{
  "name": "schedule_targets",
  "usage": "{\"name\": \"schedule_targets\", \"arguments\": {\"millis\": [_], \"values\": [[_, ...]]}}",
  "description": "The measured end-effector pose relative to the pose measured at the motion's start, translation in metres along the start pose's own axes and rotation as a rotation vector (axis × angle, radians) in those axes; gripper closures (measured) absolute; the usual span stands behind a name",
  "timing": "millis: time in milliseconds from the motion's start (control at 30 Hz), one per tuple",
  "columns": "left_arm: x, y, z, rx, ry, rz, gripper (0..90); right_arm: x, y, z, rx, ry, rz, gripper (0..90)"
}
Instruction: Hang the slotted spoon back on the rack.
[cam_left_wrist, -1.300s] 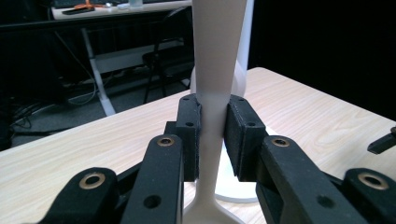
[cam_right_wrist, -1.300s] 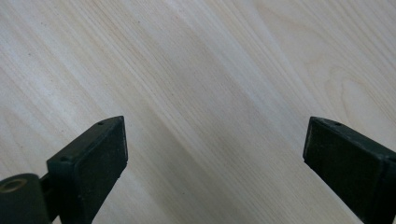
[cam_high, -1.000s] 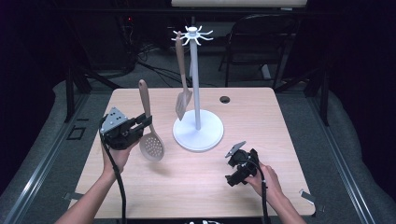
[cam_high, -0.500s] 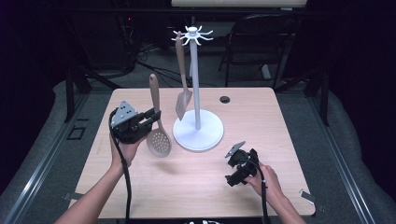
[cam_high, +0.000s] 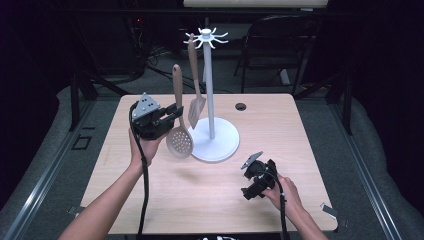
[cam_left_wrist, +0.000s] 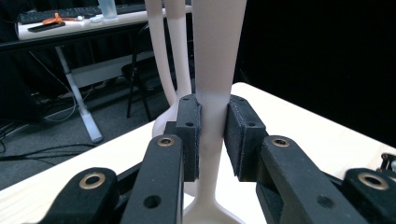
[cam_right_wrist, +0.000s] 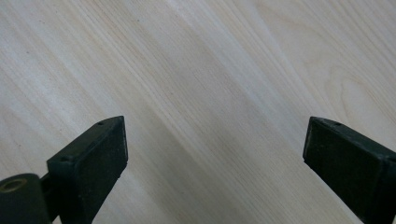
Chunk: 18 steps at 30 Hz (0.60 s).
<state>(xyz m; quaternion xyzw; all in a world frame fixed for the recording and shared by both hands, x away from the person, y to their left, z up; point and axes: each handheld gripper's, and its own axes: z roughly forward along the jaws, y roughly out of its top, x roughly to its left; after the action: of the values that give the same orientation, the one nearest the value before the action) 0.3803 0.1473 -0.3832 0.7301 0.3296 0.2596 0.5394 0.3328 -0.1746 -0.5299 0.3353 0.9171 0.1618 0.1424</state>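
- High view: my left tongs (cam_high: 172, 114) hold a slotted spoon (cam_high: 179, 116) by its long handle, clear above the surface (cam_high: 150, 200) and roughly upright, handle end up, bowl down.
- Left gripper view shows the grip closely: two black, blocky pads (cam_left_wrist: 189, 135) press flat on either side of the smooth, pale handle (cam_left_wrist: 212, 116), which narrows through the clamp and flares again just below it.
- Slotted spoon bowl (cam_high: 180, 143) is a round, shallow oval peppered with small holes, matte beige like plastic or silicone, and it hangs just left of the stand's base (cam_high: 220, 145).
- Beside it stands a white utensil stand (cam_high: 210, 85): a thin straight pole on a wide, flat disc base, topped with a ring of short curved hooks (cam_high: 206, 37).
- One slotted spatula (cam_high: 195, 85) in the same beige hangs from a hook, with a slim handle and a flat, slit blade, just right of the spoon I hold and close to it.
- My right tongs (cam_high: 250, 180) rest low near the front right of the surface, gripped in my right hand (cam_high: 285, 192), well apart from the stand.
- Right gripper view: the right tongs' two black squared pads (cam_right_wrist: 95, 151) stand wide apart with nothing between them, over pale wood with fine streaked grain.
- Far side of the surface carries a small dark round cap (cam_high: 241, 106) set into the wood, right of the pole.
- Surface itself is a light laminate with rounded corners.
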Motion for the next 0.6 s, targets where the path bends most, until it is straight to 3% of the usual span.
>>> {"name": "schedule_targets", "arguments": {"millis": [233, 600], "values": [[-0.002, 0.02, 0.012, -0.002, 0.008, 0.011, 76.6, 0.0, 0.0, 0.0, -0.003, 0.005, 0.004, 5.9], [-0.01, 0.038, 0.03, 0.013, 0.027, 0.013, 76.7, 0.0, 0.0, 0.0, -0.001, -0.003, 0.001, 5.9]]}}
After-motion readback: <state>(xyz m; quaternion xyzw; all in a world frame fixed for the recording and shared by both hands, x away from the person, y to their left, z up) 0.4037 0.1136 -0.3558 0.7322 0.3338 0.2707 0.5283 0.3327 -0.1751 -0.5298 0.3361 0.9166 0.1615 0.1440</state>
